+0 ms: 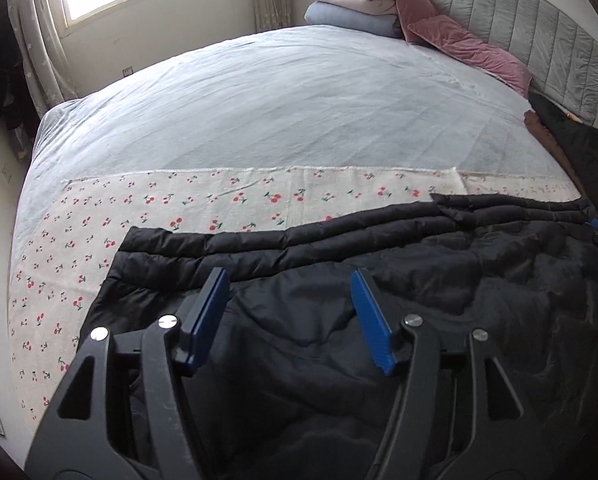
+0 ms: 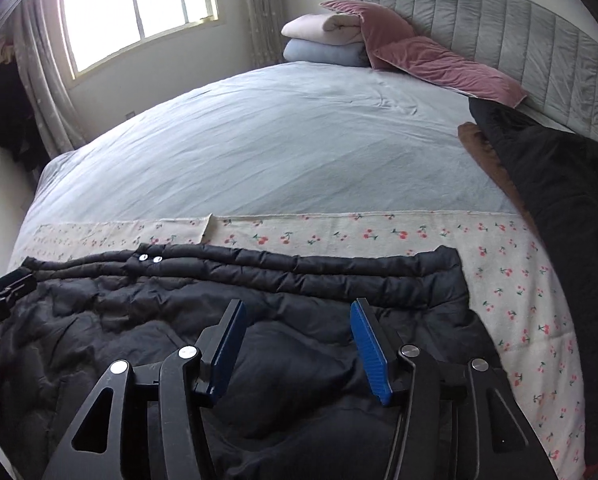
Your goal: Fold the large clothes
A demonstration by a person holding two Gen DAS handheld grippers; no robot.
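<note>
Hovering over a black quilted jacket [image 1: 379, 320], both tools are empty: the left gripper [image 1: 289, 316] and the right gripper [image 2: 297, 344] each hold their blue pads spread wide, with nothing between them. The jacket lies flat near the front edge of the bed, on a cherry-print cloth [image 1: 79, 248], its puffy far hem running straight across and two small snaps [image 2: 149, 258] showing toward its left end in the right wrist view.

The step in hand looks like choosing where to pinch for a fold. To do it well, each tool should probably come down at a matching spot on its own side of the garment, take hold of both padded layers rather than the slippery shell alone, and lift evenly — a thick, springy jacket like this tends to slide or puff back open if one side leads. Carrying the near part toward the far hem and lining up the edges would keep the fold square.

Beyond the cloth spreads a pale blue bedsheet [image 1: 279, 100], lightly creased. At the far end stand folded blankets [image 2: 323, 38], pink velvet pillows [image 2: 439, 64] and a grey padded headboard [image 2: 519, 32]. Another dark garment [image 2: 559, 184] is heaped at the right edge. A bright window [image 2: 139, 4] with curtains lights the room.
</note>
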